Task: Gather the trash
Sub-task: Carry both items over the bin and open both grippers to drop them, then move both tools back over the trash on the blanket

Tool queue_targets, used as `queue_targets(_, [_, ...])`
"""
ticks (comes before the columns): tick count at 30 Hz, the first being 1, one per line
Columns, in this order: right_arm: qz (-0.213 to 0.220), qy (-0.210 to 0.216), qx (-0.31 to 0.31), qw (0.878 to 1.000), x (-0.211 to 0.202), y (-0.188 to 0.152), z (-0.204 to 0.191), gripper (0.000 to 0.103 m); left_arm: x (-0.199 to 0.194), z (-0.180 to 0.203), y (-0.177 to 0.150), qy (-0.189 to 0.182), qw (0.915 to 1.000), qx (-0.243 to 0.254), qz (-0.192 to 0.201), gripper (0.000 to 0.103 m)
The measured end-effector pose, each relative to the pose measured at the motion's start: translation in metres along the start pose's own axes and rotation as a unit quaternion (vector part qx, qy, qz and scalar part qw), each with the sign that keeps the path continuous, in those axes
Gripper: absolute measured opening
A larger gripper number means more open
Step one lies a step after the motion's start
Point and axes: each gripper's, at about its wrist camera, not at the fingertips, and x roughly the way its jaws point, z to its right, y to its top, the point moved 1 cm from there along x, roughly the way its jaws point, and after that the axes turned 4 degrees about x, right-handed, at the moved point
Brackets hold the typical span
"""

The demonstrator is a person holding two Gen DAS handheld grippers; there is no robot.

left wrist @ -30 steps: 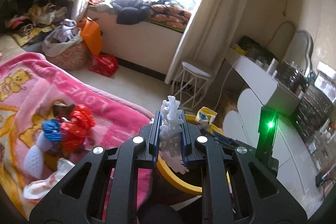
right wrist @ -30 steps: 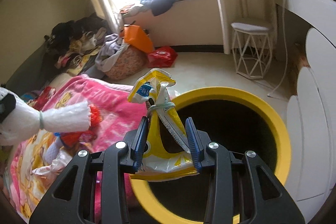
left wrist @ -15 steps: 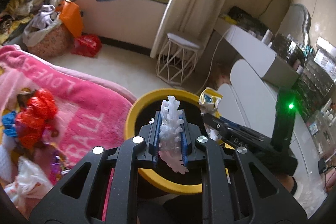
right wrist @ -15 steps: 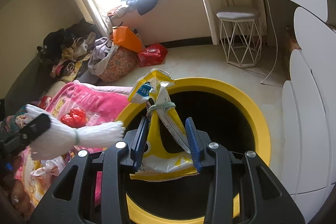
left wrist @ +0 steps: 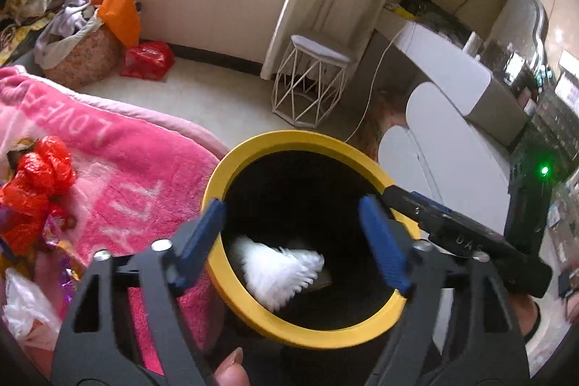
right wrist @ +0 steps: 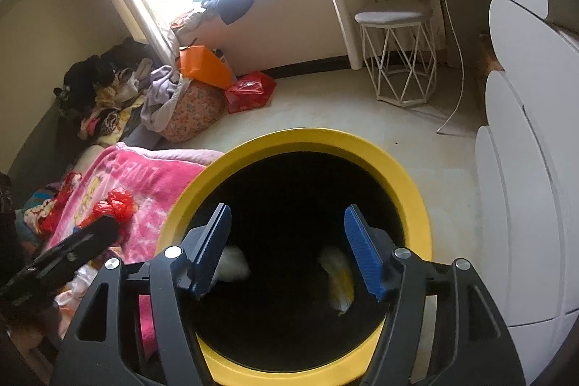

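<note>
A black bin with a yellow rim (left wrist: 286,140) (right wrist: 398,169) stands beside the bed. My left gripper (left wrist: 293,241) is open above its mouth; a white plastic bag (left wrist: 278,274) is inside the bin below it, blurred. My right gripper (right wrist: 286,248) is open over the bin too; a yellow snack wrapper (right wrist: 340,281) and the white bag (right wrist: 233,264) are inside the bin. More trash lies on the pink blanket (left wrist: 119,176): a red plastic bag (left wrist: 34,183) (right wrist: 114,203) and a white bag (left wrist: 25,310).
A white wire stool (left wrist: 313,82) (right wrist: 398,53) stands on the floor beyond the bin. White cabinets (right wrist: 524,187) and a dresser (left wrist: 459,85) are to the right. A laundry basket (right wrist: 188,107), an orange bag (left wrist: 119,13) and a red bag (left wrist: 146,60) sit by the window wall.
Both grippers have opened over the bin. The white bag left my left gripper and the yellow wrapper left my right gripper; both are now inside the bin.
</note>
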Motion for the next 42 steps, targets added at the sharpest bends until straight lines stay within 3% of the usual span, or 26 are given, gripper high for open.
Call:
queue_targets(6, [0.017, -0.017, -0.014, 1.000, -0.008, 0.000, -0.001, 0.067, -0.018, -0.009, 0.002, 0.015, 0.9994, -0.016, 0.027, 0.092])
queue_targets(9, [0.031, -0.021, -0.027, 0.999, -0.016, 0.000, -0.007, 0.072, -0.029, -0.012, 0.003, 0.027, 0.9987, -0.017, 0.039, 0.092])
queue_targets(24, [0.050, 0.002, -0.071, 0.996, -0.030, -0.001, -0.052, 0.076, -0.078, -0.038, 0.003, 0.073, 0.9933, -0.026, 0.085, 0.092])
queue_targets(42, [0.065, 0.045, -0.145, 0.986, -0.036, -0.022, -0.129, 0.081, -0.129, -0.104, -0.009, 0.136, 0.9784, -0.080, 0.134, 0.092])
